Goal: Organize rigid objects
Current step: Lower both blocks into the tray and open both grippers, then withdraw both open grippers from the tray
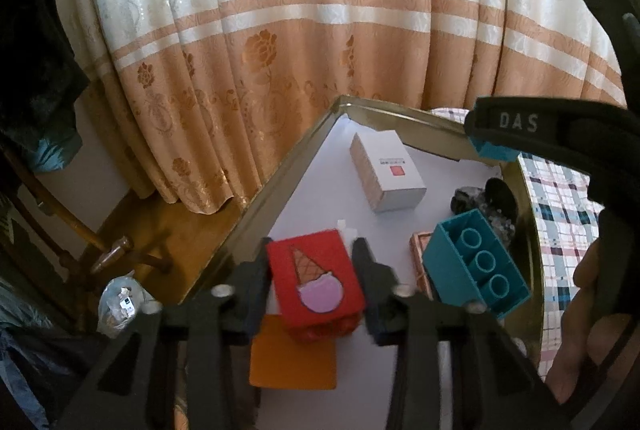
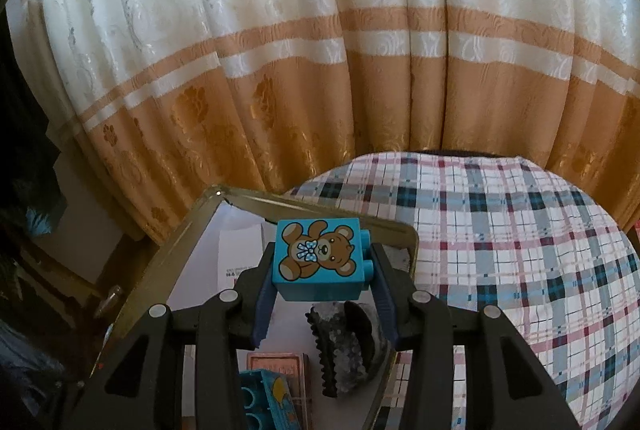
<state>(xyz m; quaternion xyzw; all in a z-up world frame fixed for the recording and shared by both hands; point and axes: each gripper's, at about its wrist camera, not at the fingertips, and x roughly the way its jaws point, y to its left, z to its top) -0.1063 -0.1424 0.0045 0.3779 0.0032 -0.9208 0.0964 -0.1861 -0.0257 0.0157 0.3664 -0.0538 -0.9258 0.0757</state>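
A shallow gold-rimmed metal tray with a white floor sits beside a plaid-covered bed, in front of a cream and orange floral curtain.

Lying in the tray: one white rectangular cardboard box, one long teal plastic building brick lying with its hollow underside tubes showing, one flat copper-coloured rectangular piece partly under that brick, one dark glittery hair claw clip, and one orange flat square card near the front.

The left gripper is closed on one red plastic building block with an upside-down ice-cream cone picture; its two fingers press the block's left and right sides, holding it over the tray just above the orange card.

The right gripper has its jaws clamped on one teal plastic block printed with a brown teddy bear, studs pointing toward the right finger. That block is held above the tray's far right part, over the hair clip. In the left wrist view this gripper shows at the upper right with the teal block's corner between its fingers.
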